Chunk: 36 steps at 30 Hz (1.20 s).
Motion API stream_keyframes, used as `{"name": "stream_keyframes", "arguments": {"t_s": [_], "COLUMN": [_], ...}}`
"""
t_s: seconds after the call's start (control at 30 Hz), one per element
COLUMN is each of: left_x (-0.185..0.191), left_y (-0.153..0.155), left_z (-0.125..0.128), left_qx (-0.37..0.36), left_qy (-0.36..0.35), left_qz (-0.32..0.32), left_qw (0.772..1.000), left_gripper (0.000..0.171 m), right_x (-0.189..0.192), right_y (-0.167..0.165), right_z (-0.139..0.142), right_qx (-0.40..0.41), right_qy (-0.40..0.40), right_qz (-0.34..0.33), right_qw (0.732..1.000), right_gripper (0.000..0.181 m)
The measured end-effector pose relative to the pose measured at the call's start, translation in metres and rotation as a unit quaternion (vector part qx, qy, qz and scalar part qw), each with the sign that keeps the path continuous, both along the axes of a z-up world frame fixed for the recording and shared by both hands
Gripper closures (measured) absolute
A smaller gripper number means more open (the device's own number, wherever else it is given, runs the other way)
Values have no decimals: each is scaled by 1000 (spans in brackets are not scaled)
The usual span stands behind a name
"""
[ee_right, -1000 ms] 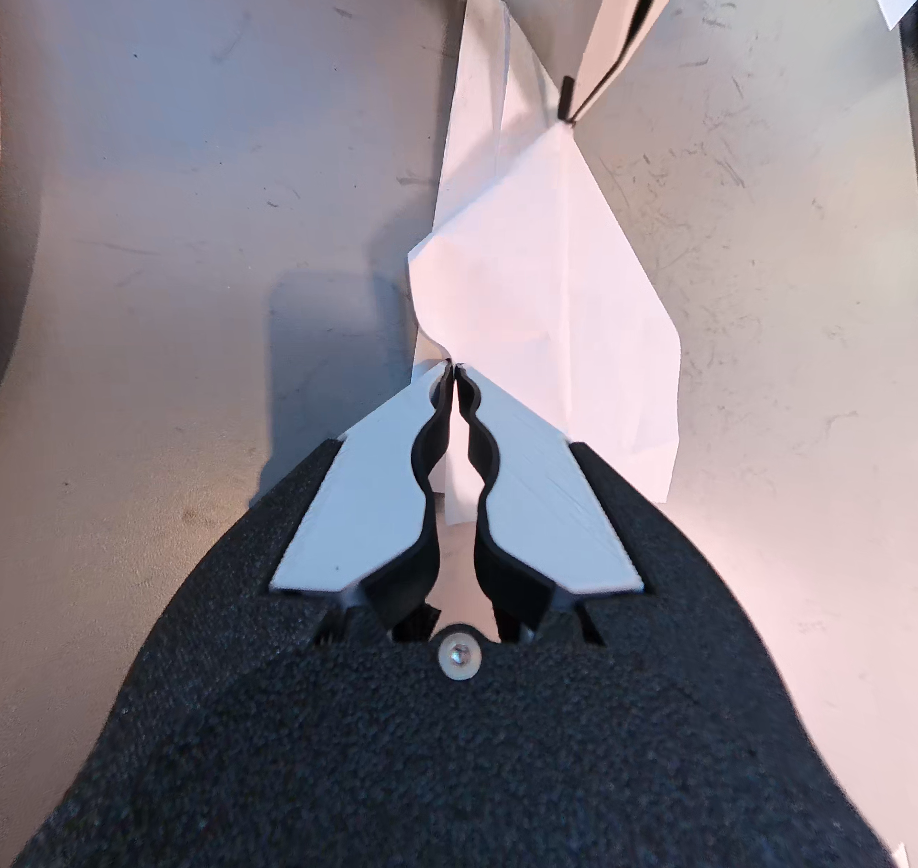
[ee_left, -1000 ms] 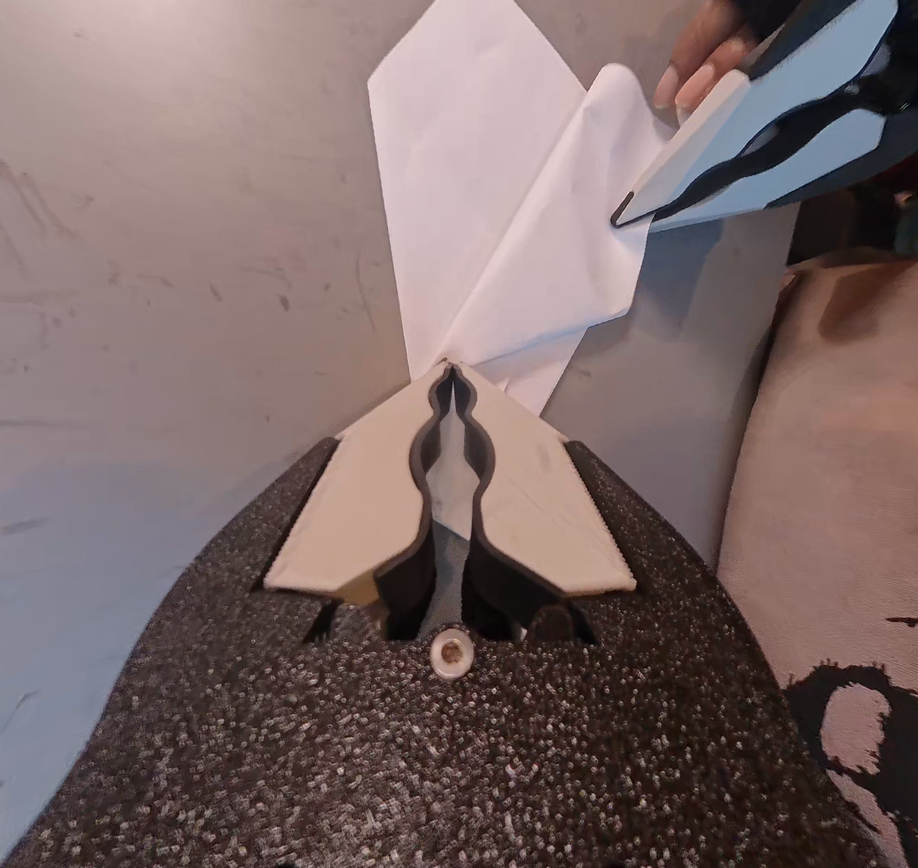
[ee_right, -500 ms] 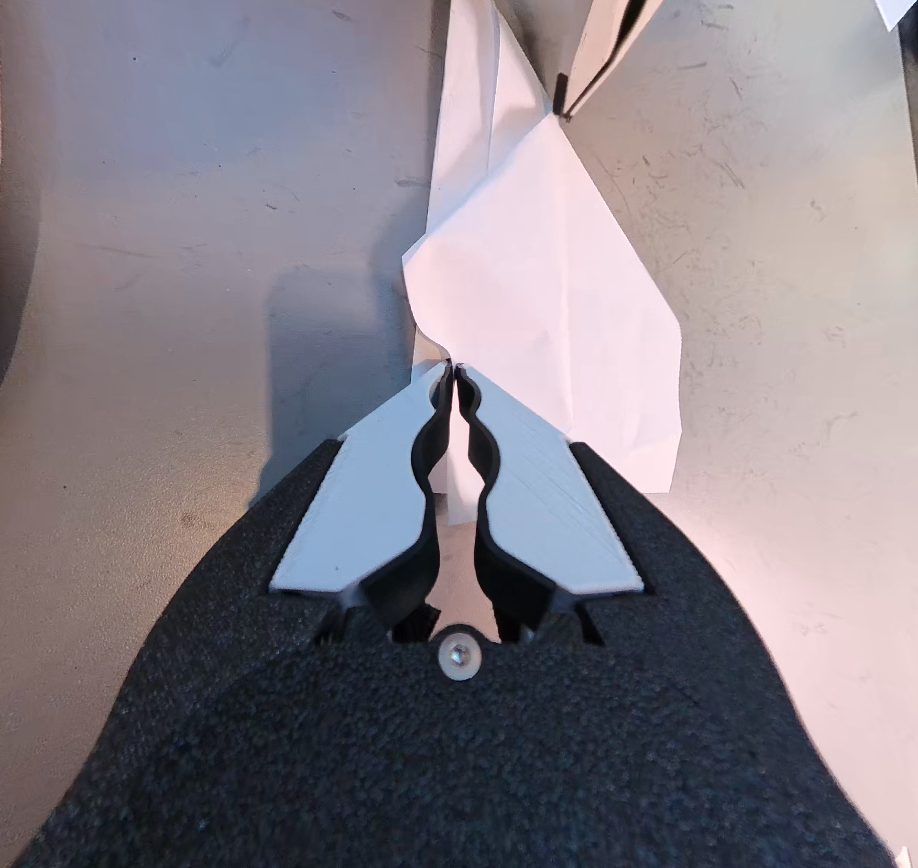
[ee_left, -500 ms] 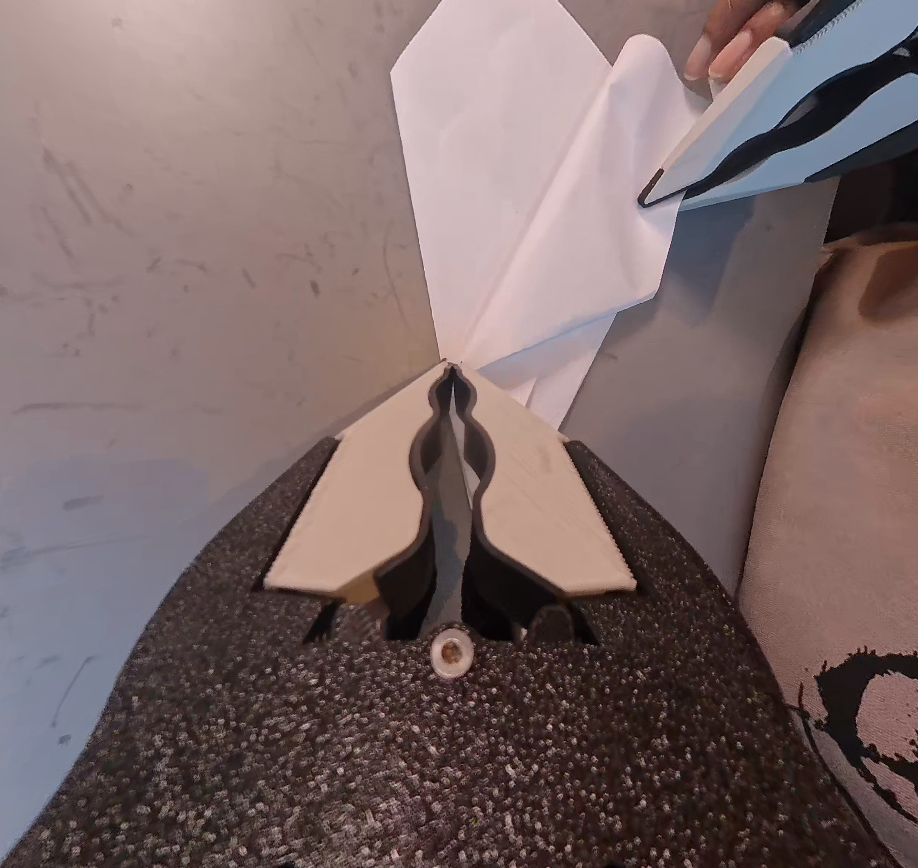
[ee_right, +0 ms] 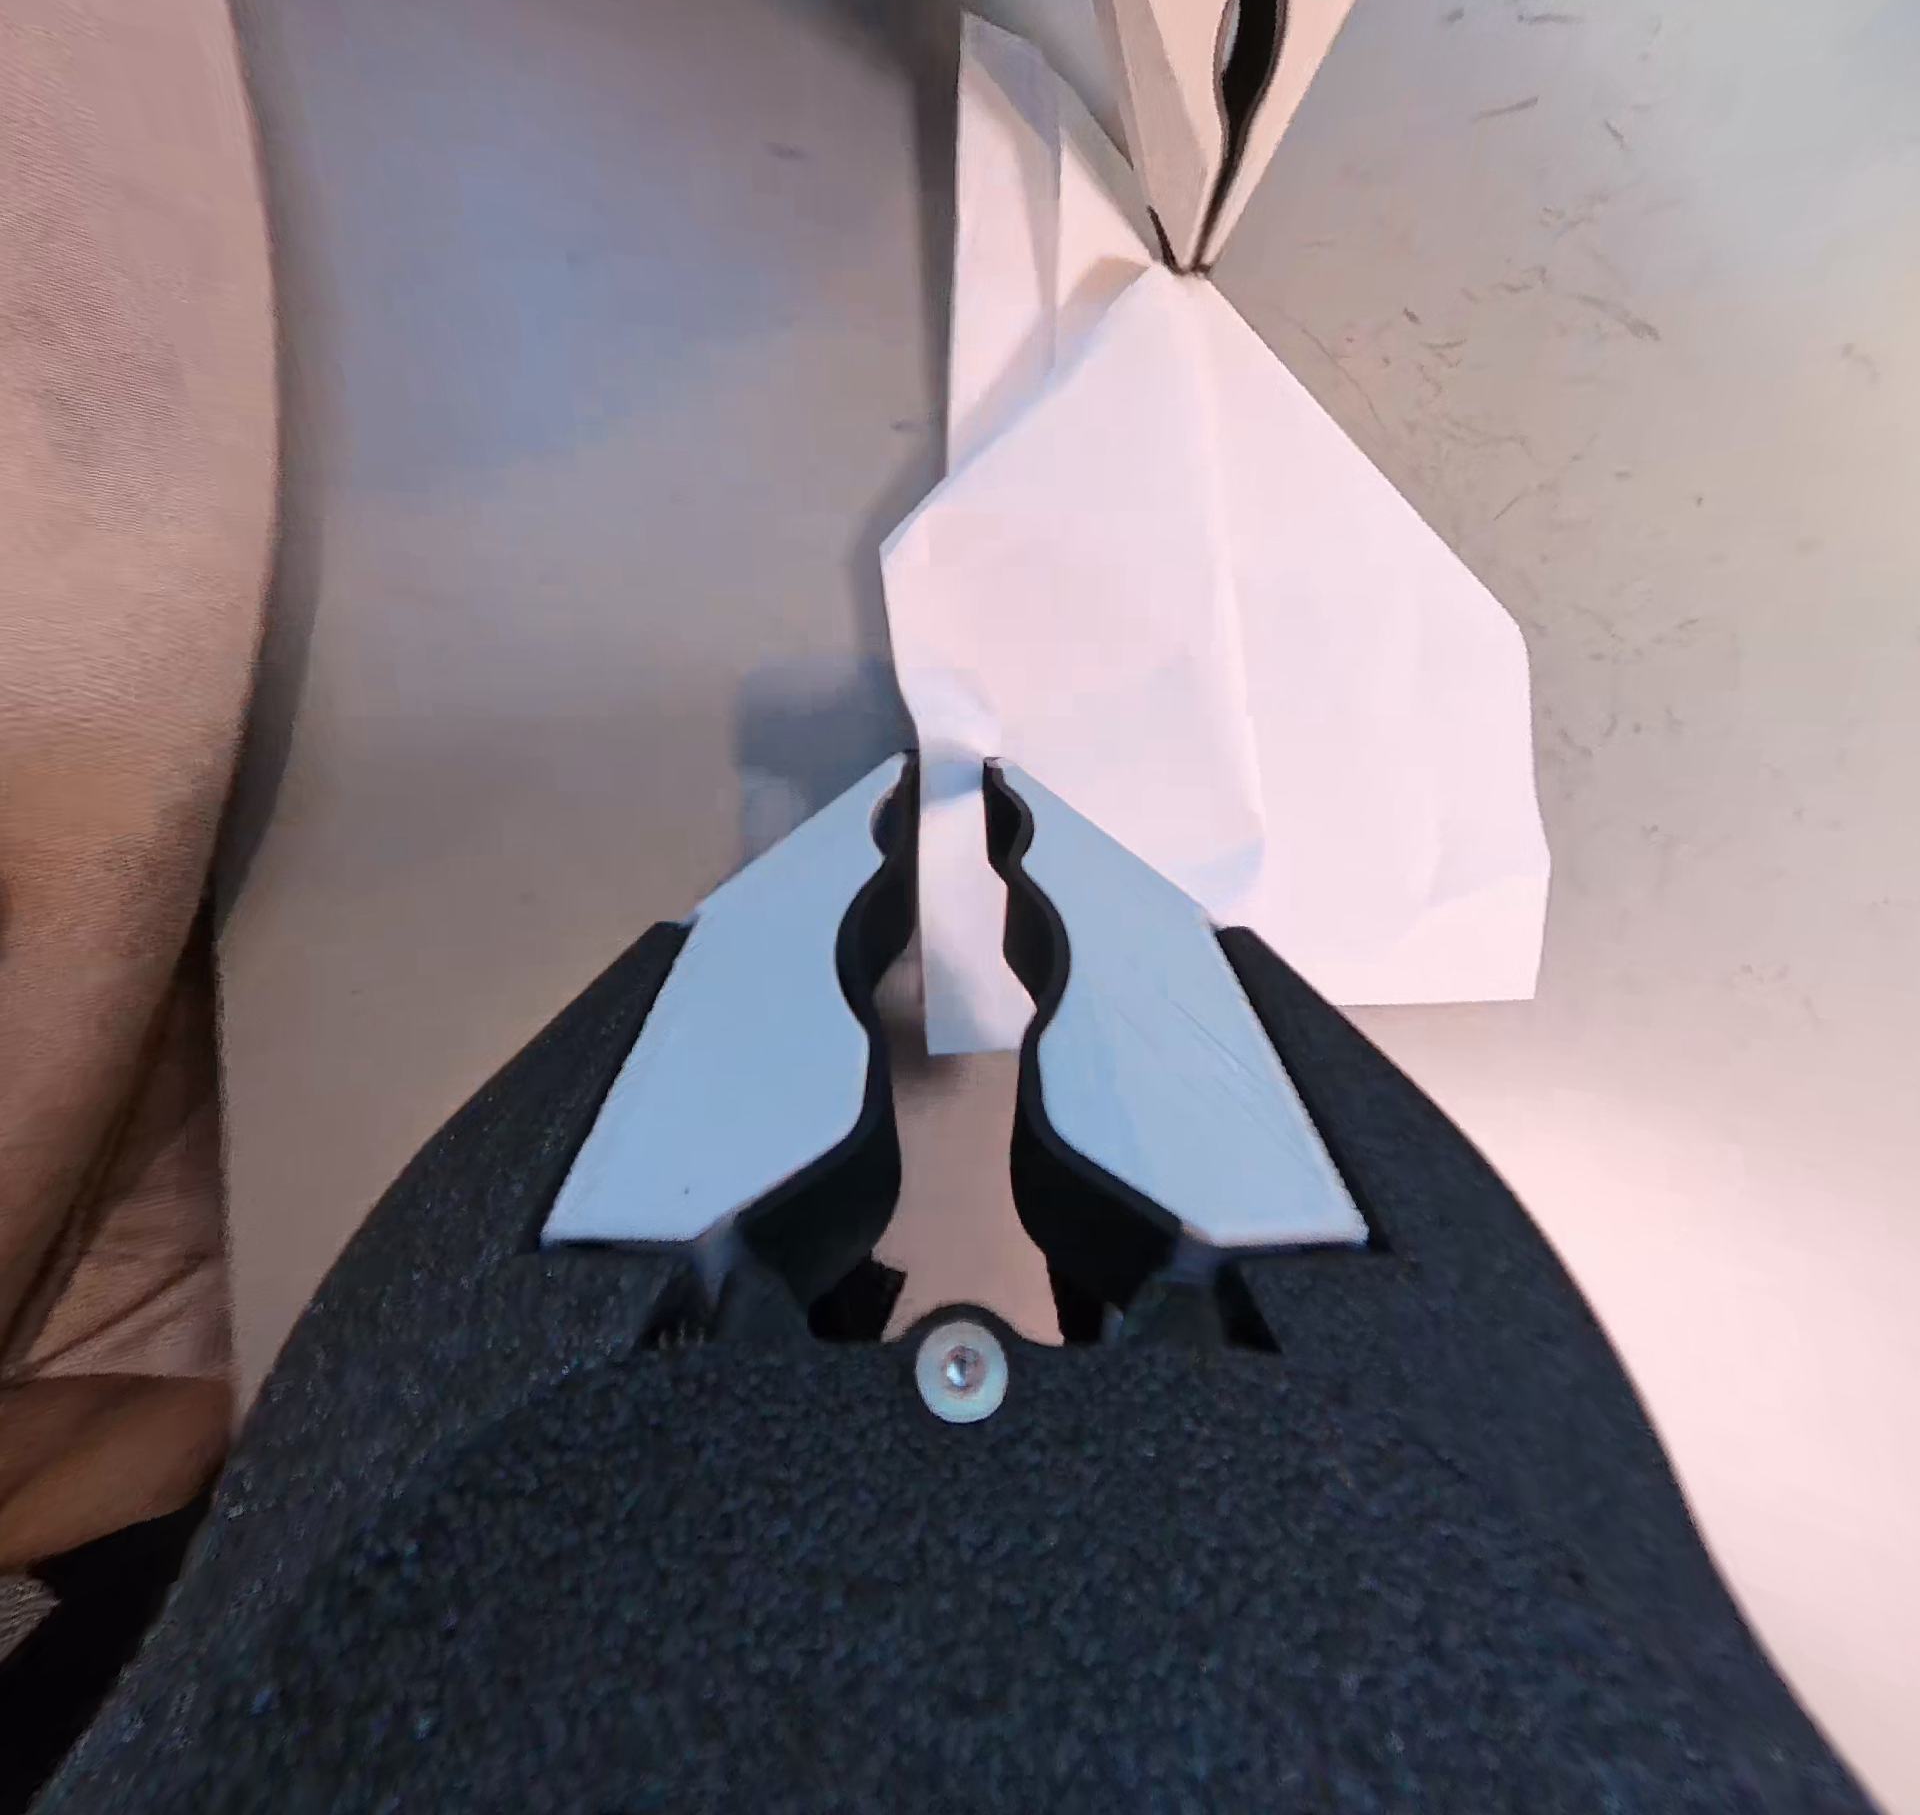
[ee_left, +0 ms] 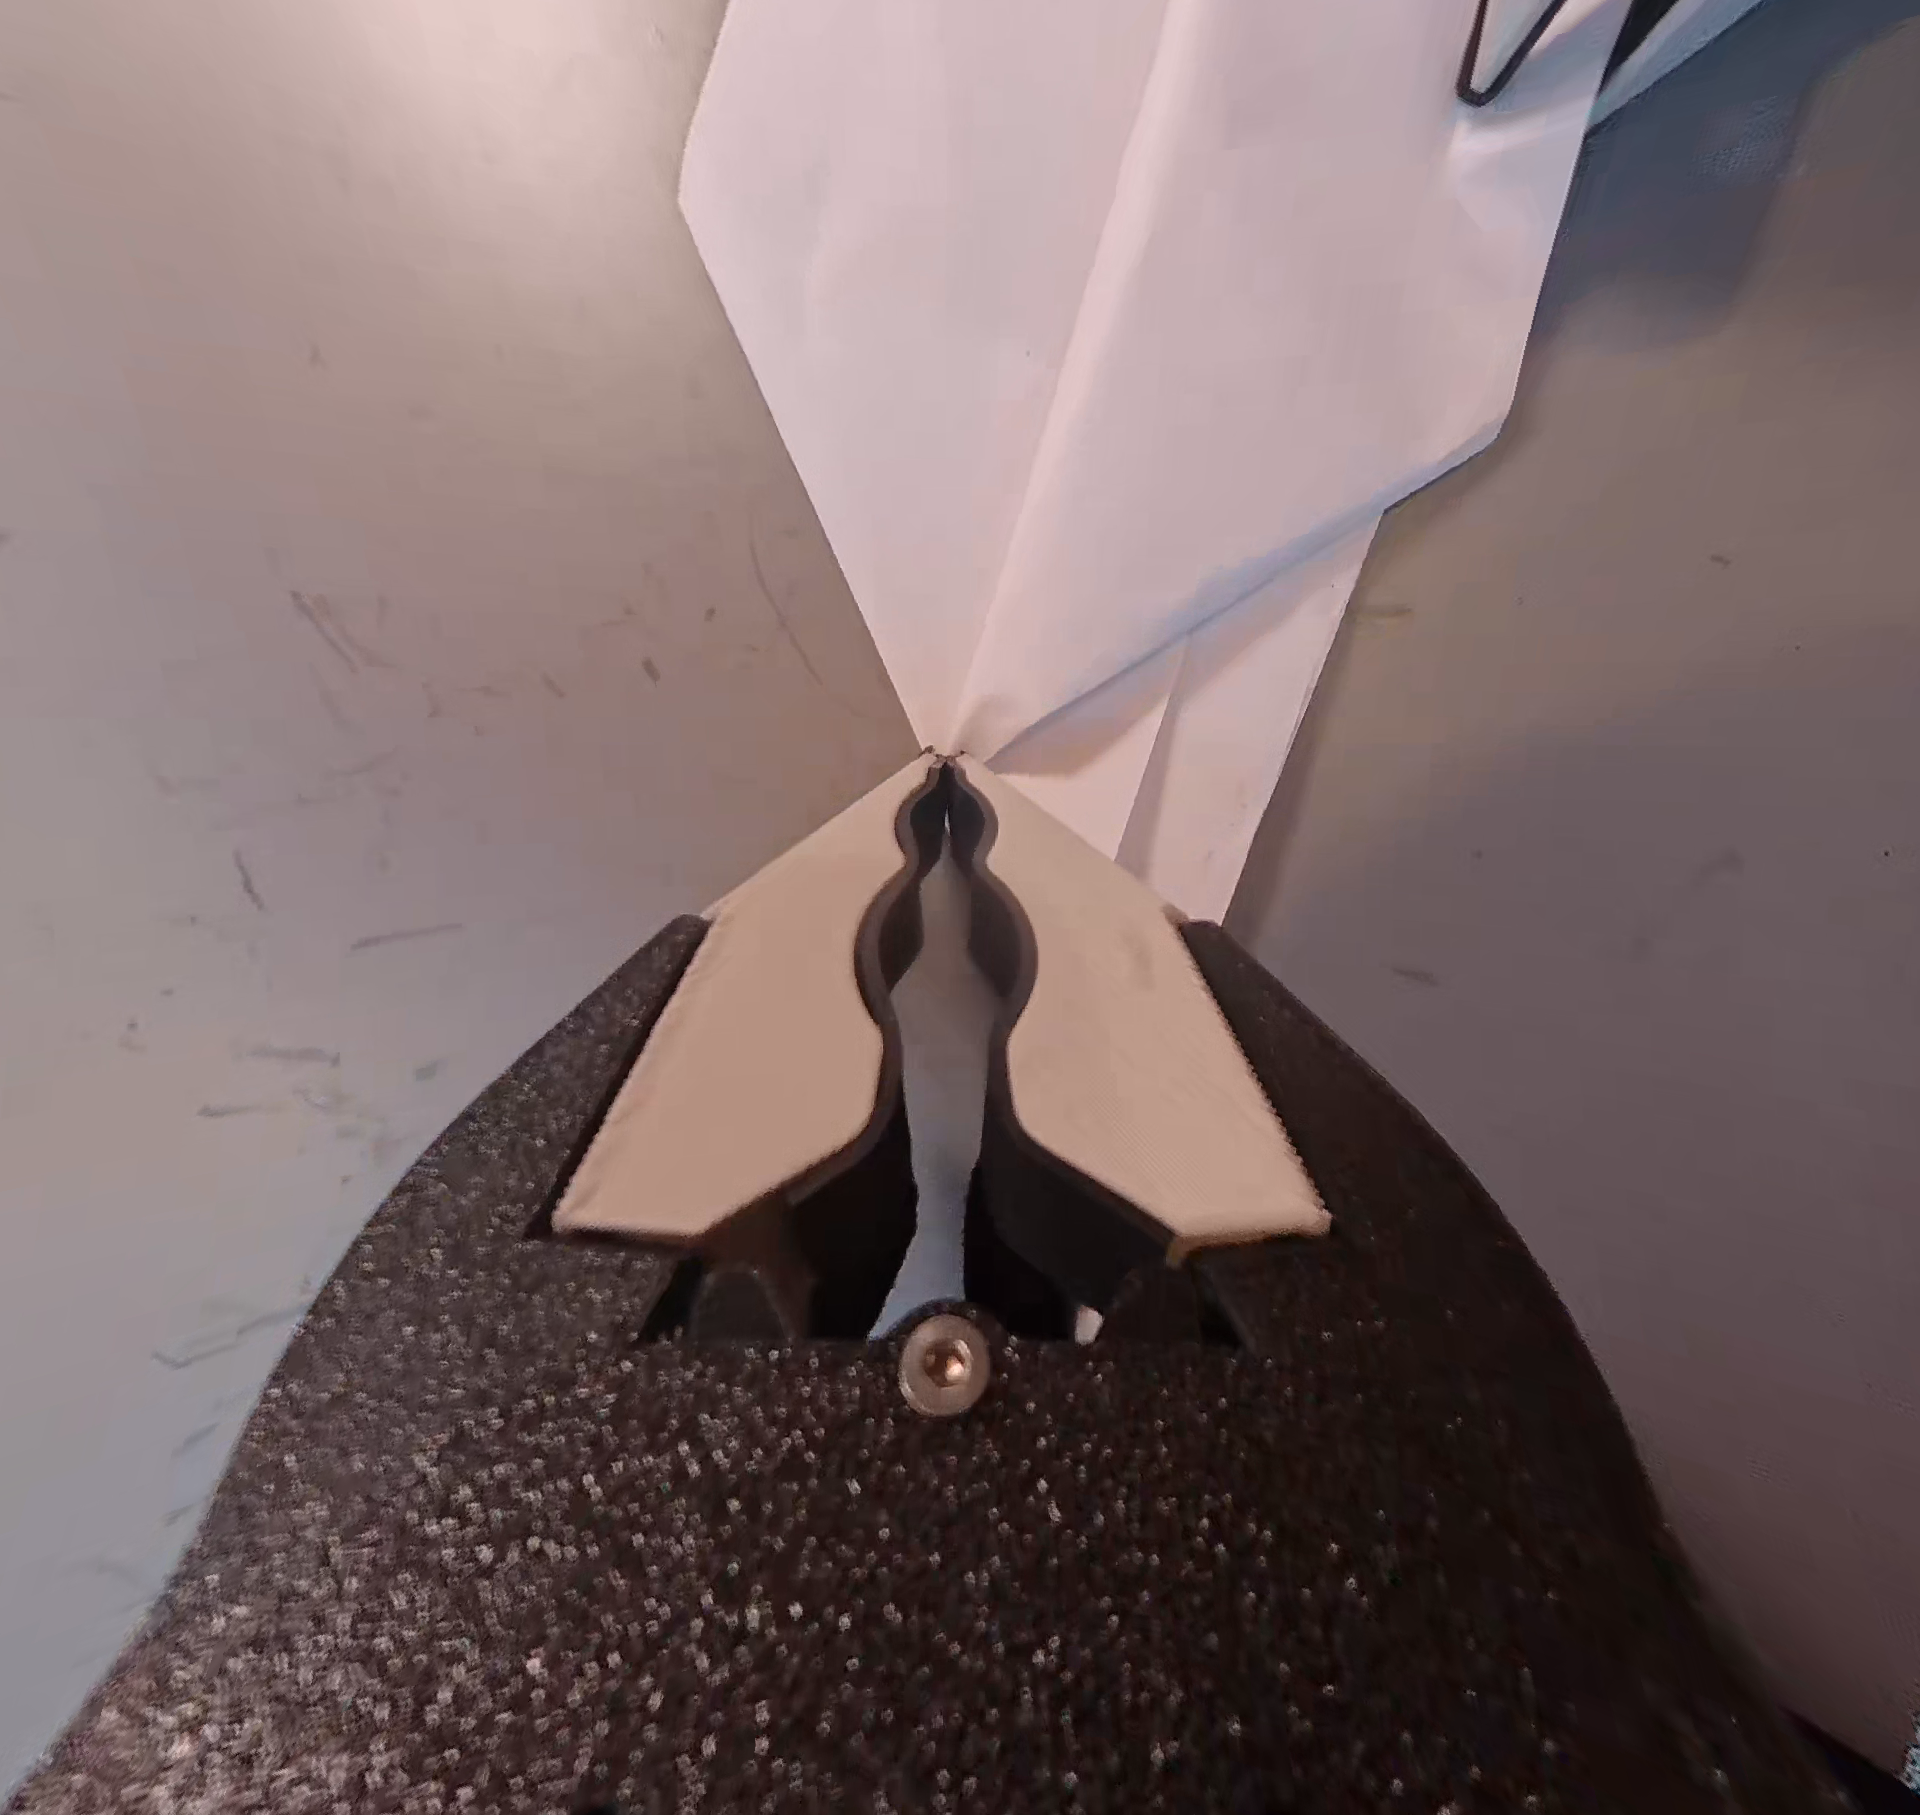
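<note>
1. Pinching a creased white paper sheet (ee_left: 1091,311), the left gripper (ee_left: 943,763) has its fingers closed on one corner.
2. At six o'clock of the sheet, the right gripper (ee_right: 948,768) has fingers parted around its edge.
3. Sheet hangs over the scratched grey surface (ee_left: 364,518).

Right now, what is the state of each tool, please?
Left tool: closed, holding a corner of the folded white paper.
Right tool: open, the paper's edge between its fingers, not clamped.

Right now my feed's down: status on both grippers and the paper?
Left gripper shut on folded white paper. Right gripper open, paper between its fingers. Nothing else on grey table.
</note>
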State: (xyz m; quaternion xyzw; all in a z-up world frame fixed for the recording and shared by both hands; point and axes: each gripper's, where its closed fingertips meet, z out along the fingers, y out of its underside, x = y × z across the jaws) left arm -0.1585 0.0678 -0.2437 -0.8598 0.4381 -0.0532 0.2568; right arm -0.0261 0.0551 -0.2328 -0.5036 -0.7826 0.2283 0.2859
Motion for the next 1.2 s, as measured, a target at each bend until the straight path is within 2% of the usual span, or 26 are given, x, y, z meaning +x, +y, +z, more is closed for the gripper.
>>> {"name": "stream_keyframes", "arguments": {"t_s": [0.03,0.1,0.13,0.2,0.27,0.33,0.37,0.43,0.57,0.63,0.87,1.07,1.2], "left_x": [0,0,0,0,1,1,1,1,1,1,2,-22,-17], "left_y": [0,0,0,0,0,0,0,1,1,1,1,3,-2], "left_z": [0,0,0,0,0,0,0,1,1,1,2,16,23], "left_qx": [4,8,9,16,25,28,30,34,32,32,17,-32,-40], "left_qy": [-1,-7,-10,-9,-10,-18,-22,-32,-60,-70,-110,-193,-220], "left_qz": [-2,-6,-9,-17,-23,-25,-26,-26,-18,-17,-16,44,34], "left_qw": [1000,1000,1000,1000,999,999,999,999,997,997,994,980,974], "left_gripper": [171,171,171,171,171,171,171,171,171,171,171,171,171], "right_x": [3,14,16,14,-1,-27,-46,-80,-117,-123,-126,-127,-128], "right_y": [-7,-29,-34,-35,-19,5,22,39,24,15,14,14,14], "right_z": [7,36,59,112,154,172,163,128,37,15,-6,-8,-8], "right_qx": [-30,-148,-209,-309,-339,-321,-285,-208,-142,-145,-141,-127,-118], "right_qy": [6,12,22,52,85,101,87,41,-66,-84,-111,-112,-106], "right_qz": [11,53,65,96,112,104,78,64,71,70,44,42,45], "right_qw": [999,987,976,945,930,936,951,975,985,983,983,985,986], "right_gripper": [171,169,163,162,165,173,177,181,181,181,181,181,181]}}
